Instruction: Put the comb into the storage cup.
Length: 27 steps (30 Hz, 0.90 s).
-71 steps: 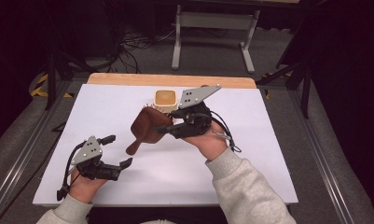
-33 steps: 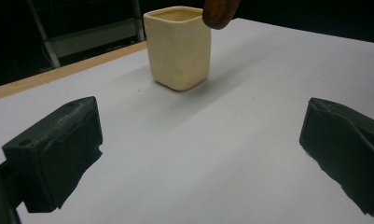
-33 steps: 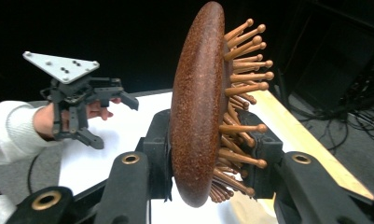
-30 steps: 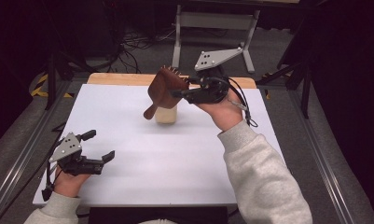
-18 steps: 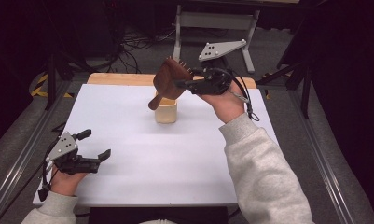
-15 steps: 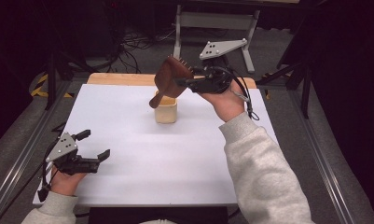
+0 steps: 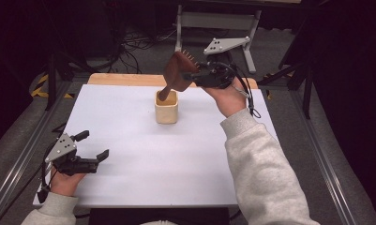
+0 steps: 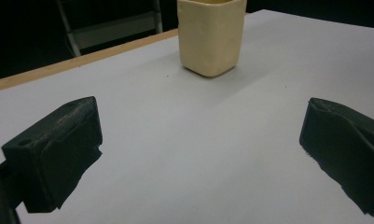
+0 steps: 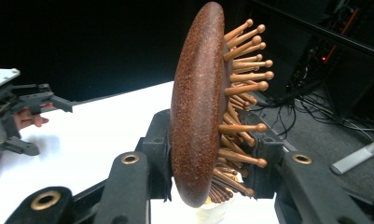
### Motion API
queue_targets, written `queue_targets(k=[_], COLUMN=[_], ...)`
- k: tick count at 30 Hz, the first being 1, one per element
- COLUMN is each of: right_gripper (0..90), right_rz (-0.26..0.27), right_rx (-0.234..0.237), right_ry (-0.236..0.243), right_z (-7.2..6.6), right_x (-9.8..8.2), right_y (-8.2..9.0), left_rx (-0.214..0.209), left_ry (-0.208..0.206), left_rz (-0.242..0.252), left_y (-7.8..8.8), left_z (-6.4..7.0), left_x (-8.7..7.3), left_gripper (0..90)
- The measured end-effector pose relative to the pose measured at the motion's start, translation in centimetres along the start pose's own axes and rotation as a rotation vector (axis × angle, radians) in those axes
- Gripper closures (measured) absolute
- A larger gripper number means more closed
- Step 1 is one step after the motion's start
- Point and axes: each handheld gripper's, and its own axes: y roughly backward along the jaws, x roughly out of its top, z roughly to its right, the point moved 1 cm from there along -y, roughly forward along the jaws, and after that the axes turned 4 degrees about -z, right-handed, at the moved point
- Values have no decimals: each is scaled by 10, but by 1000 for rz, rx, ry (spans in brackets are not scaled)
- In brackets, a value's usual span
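Observation:
A brown wooden hairbrush [image 7: 175,71] hangs tilted over the cream cup [image 7: 167,107], its handle end just inside the cup's mouth. My right gripper [image 7: 189,75] is shut on the brush's head. In the right gripper view the brush [image 9: 197,112] stands on edge between the black pads, its wooden pins pointing right. My left gripper [image 7: 93,146] rests open at the table's near left corner, held just above the white table [image 7: 129,140]. In the left gripper view its two black fingers [image 8: 58,149] stand wide apart with nothing between them, and the cup [image 8: 211,35] sits ahead.
A wooden strip [image 7: 124,79] runs along the table's far edge. Beyond it stand a grey metal stand [image 7: 218,18] and floor cables. Metal rails [image 7: 17,164] flank the table on both sides.
My right hand has carried the brush up from the table to above the cup and then lowered its handle into the cup's mouth. My left hand slid toward the near left corner early on.

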Motion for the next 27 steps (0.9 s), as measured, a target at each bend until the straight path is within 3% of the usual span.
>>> queue_targets(k=[13,27], right_gripper=[599,595], right_rz=[-22,-52], right_rx=[-39,-31], right_ry=[-17,-44], right_z=[11,17], right_x=[-5,-12], right_y=[-9,-30], left_rx=[0,1], left_ry=[3,-1], left_rz=[2,-5], left_y=[0,0], left_z=[1,2], left_x=[0,0], left_gripper=[2,3])
